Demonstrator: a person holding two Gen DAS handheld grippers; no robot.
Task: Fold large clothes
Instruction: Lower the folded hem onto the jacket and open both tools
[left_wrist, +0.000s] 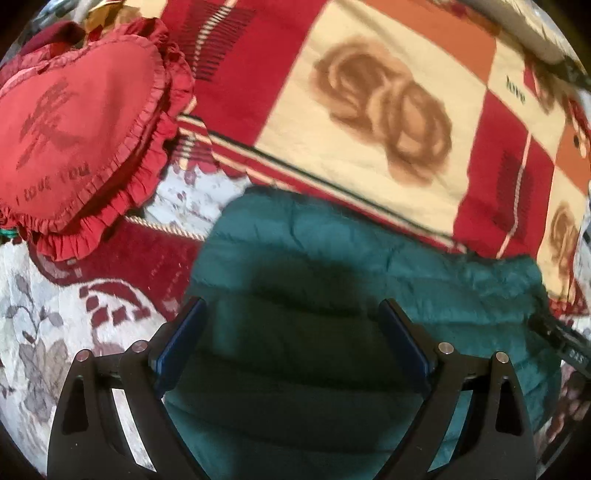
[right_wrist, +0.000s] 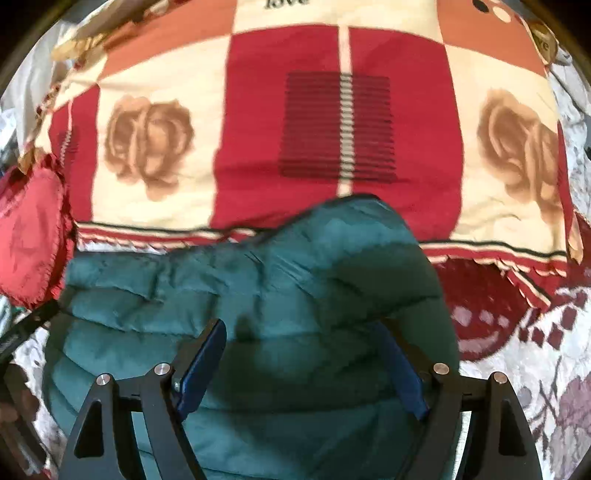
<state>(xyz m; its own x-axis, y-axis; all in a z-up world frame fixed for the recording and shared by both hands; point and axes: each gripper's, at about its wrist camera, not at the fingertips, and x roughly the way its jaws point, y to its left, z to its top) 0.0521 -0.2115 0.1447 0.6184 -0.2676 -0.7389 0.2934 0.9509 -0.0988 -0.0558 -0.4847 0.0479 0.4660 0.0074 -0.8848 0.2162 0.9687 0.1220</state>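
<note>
While both of my cameras look down along their fingers, the biggest thing in sight is the bed's patchwork blanket (right_wrist: 332, 110), red, cream and orange squares with tan roses, spread across the far half of each view. Under it lies a white floral bedspread (left_wrist: 40, 314) with dark red motifs.

On that bedspread, right below me, sits the teal quilted jacket (left_wrist: 332, 258), puffy, stitched in horizontal channels and bunched into a thick heap. In the right wrist view one padded part rises in a rounded hump (right_wrist: 369, 251) whose top edge overlaps the blanket's striped border; it could be a sleeve or a hood, I cannot tell through the blur.

A red heart-shaped frilled cushion (left_wrist: 74, 129) lies to the left, near the jacket but apart from it.

My left jaws (left_wrist: 291, 310) stand spread wide over the teal fabric, gripping nothing. My right jaws (right_wrist: 304, 332) are likewise released, parted above the jacket.
</note>
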